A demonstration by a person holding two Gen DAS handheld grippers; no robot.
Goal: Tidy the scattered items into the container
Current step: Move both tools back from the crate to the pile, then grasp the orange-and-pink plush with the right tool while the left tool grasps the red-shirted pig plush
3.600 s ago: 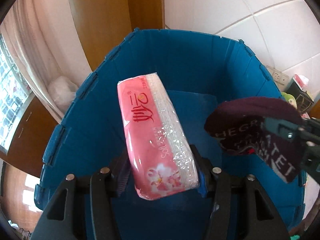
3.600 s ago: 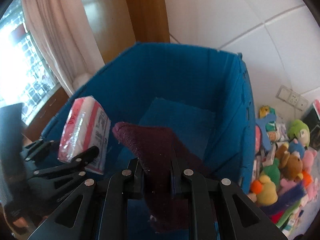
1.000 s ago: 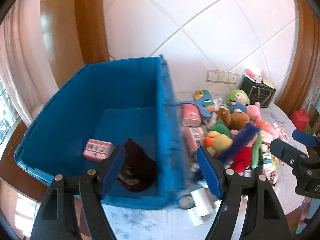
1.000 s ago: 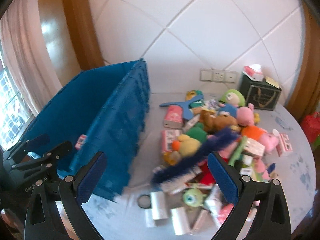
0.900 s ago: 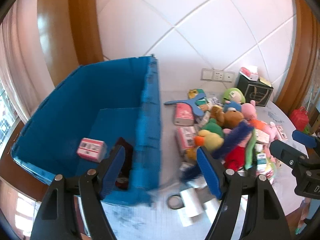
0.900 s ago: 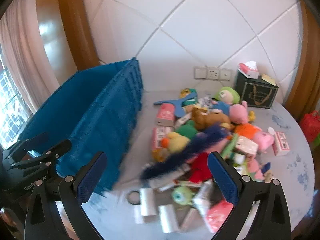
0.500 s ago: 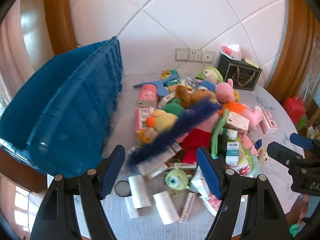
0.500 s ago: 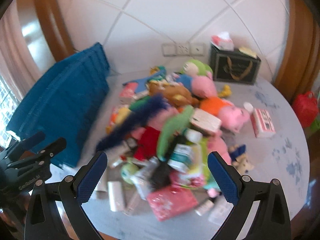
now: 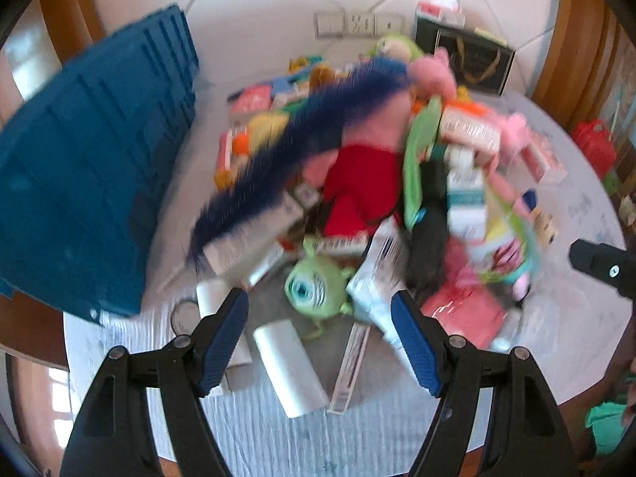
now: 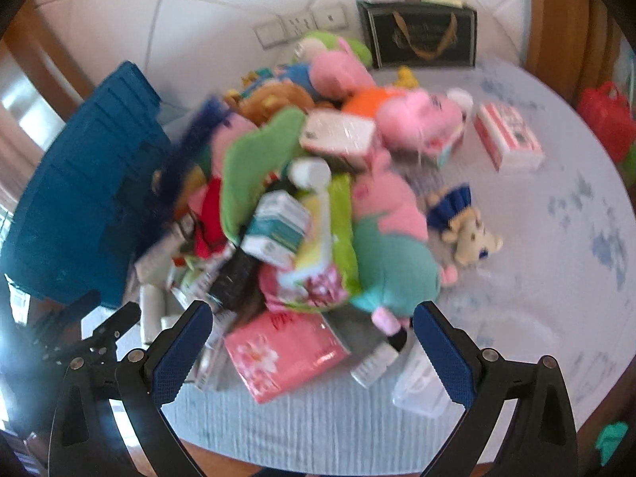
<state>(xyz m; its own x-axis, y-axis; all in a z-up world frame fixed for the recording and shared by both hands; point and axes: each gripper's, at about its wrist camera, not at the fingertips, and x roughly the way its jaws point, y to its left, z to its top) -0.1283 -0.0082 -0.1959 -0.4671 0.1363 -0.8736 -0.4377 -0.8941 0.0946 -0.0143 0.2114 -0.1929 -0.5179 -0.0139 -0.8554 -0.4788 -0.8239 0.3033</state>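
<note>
The blue crate (image 9: 87,175) stands at the table's left; it also shows in the right wrist view (image 10: 79,198). A heap of toys and packets lies beside it. My left gripper (image 9: 320,330) is open and empty above a green one-eyed plush (image 9: 316,288) and a white roll (image 9: 290,369). My right gripper (image 10: 312,351) is open and empty above a pink tissue pack (image 10: 284,353), near a pink and teal plush (image 10: 391,246). A long dark blue fuzzy toy (image 9: 294,143) lies across the heap.
A black gift bag (image 10: 421,35) stands at the back by the wall sockets. A red and white box (image 10: 507,141) and a small doll (image 10: 465,224) lie apart on the right of the round table (image 10: 576,278). A red bag (image 10: 606,117) sits beyond the table edge.
Both grippers let go of the tissue pack and dark sock into the crate, then swung right and down over the heap. The crate has slid to the left edge of both views.
</note>
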